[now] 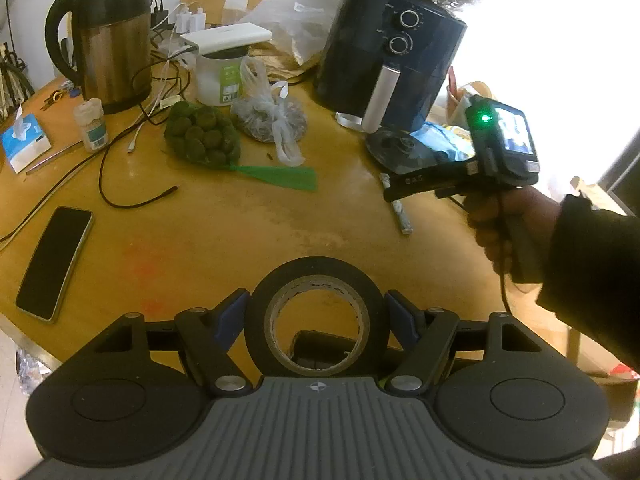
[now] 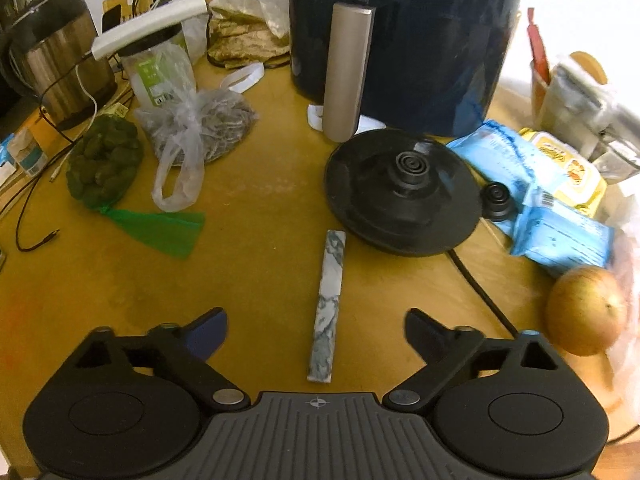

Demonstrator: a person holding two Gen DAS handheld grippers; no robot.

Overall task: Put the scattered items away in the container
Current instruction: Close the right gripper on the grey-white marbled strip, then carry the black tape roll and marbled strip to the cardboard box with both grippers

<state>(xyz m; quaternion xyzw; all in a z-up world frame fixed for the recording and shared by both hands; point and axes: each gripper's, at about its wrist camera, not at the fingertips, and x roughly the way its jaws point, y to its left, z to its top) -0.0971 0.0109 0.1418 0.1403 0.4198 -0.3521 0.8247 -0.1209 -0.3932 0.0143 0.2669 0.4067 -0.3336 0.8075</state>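
Behind the tape roll (image 1: 318, 316), table (image 1: 240, 232) is hidden.

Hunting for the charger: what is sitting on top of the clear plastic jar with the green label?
A flat white power bank lies across the jar's dark lid, cables trailing from one end. The lid's middle is covered.

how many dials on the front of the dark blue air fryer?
2. Both sit on the dark blue air fryer, stacked: upper dial near the top, lower dial just below it, above the silver handle. Right wrist view crops them.
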